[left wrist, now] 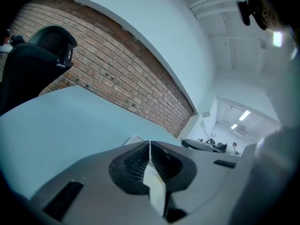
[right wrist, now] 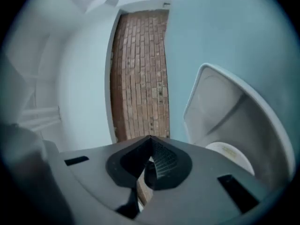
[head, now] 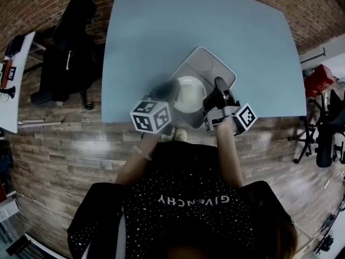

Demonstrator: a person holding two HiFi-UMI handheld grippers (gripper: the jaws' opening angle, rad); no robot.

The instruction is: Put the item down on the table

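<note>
L gripper [left wrist: 150, 145] on plate [head: 189, 94] rim, flat

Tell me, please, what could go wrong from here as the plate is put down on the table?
The left claw pinches the white plate only by its thin rim, so it may tilt or slip.
The plate overlaps the grey tray, so it could catch the tray's wall on its way to the table.
The shut right claw is close beside it and might knock it.
</note>
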